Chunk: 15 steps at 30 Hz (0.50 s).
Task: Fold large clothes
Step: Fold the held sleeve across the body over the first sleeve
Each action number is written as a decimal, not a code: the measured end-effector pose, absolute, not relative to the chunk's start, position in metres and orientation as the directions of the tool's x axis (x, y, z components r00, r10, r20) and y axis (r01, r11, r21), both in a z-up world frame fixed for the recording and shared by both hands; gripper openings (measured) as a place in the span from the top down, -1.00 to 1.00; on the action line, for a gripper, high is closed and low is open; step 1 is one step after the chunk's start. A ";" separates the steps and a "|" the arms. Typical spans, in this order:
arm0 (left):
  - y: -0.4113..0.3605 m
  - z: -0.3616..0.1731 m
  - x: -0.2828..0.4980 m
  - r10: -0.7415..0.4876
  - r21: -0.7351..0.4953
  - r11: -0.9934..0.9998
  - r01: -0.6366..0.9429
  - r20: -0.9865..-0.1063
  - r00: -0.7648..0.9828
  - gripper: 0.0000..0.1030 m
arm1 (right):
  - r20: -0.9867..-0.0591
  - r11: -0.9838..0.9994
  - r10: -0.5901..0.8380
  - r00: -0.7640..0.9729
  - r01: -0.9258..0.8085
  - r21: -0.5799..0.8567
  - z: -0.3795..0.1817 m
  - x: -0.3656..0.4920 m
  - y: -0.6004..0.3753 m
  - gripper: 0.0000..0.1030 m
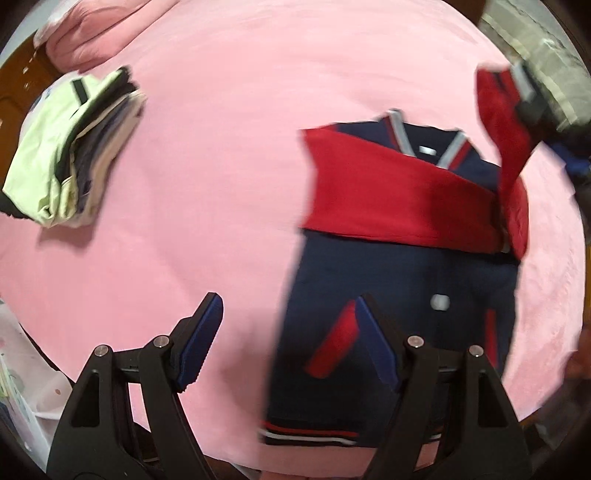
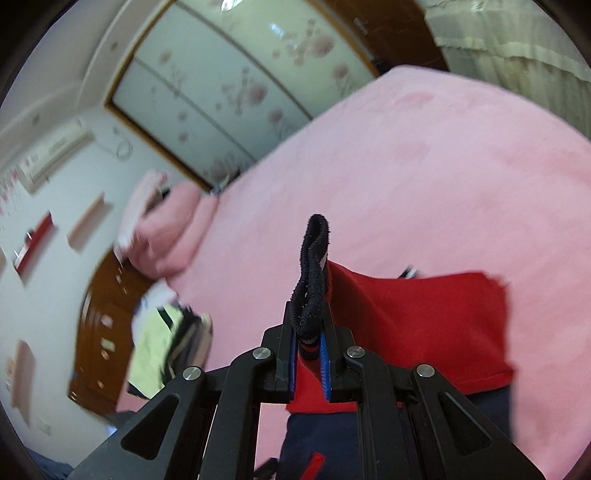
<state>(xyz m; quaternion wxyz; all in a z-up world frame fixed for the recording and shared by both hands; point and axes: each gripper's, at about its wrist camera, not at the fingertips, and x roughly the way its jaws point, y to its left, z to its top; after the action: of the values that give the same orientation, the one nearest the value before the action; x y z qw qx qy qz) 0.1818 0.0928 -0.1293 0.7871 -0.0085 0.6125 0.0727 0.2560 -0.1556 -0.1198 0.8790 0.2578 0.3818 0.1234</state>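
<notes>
Right claw (image 2: 309, 363) is clamped on the red sleeve's cuff (image 2: 312, 273), lifting it to fold across the jacket (image 1: 399, 280) laid flat on the bed (image 1: 229, 155), while the left claw (image 1: 288, 332) hangs wide open, holding nothing.

Open pink bedspread (image 1: 240, 155) is seen between the folded clothes stack (image 1: 74, 147) at left and the navy-red jacket (image 1: 399, 258); pink pillow (image 1: 92, 33) blocks the far corner.

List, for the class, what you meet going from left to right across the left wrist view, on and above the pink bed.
Stack of folded clothes → bare pink blanket → navy and red jacket → raised red sleeve held in the right gripper.
</notes>
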 end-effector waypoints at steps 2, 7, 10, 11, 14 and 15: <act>0.124 -0.133 0.183 0.115 0.081 0.986 -0.147 -0.965 0.237 -0.39 | -0.671 0.881 0.374 0.641 -0.018 0.473 -0.148 0.265 -0.113 0.80; 0.175 -0.140 0.180 0.115 0.061 0.975 -0.215 -0.961 0.252 -0.39 | -0.773 0.918 0.322 0.546 0.021 0.397 -0.217 0.276 -0.058 0.80; 0.192 -0.149 0.180 0.095 0.028 0.969 -0.247 -0.960 0.264 -0.39 | -0.806 0.920 0.320 0.499 0.039 0.389 -0.247 0.289 -0.051 0.77; 0.193 -0.152 0.181 0.090 0.022 0.968 -0.250 -0.960 0.264 -0.39 | -0.804 0.918 0.325 0.498 0.038 0.394 -0.252 0.289 -0.050 0.72; 0.195 -0.160 0.184 0.077 0.012 0.968 -0.251 -0.965 0.251 -0.39 | -0.783 0.895 0.382 0.491 0.016 0.446 -0.266 0.283 -0.053 0.08; 0.195 -0.160 0.185 0.070 0.006 0.969 -0.249 -0.966 0.248 -0.39 | -0.782 0.889 0.395 0.482 0.015 0.458 -0.271 0.283 -0.057 -0.07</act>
<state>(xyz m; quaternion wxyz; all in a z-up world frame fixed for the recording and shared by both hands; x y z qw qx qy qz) 0.1847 0.1951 -0.1599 0.7864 -0.0740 0.6048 0.1013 0.2827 -0.0572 -0.2715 0.8356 0.2063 0.4963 0.1138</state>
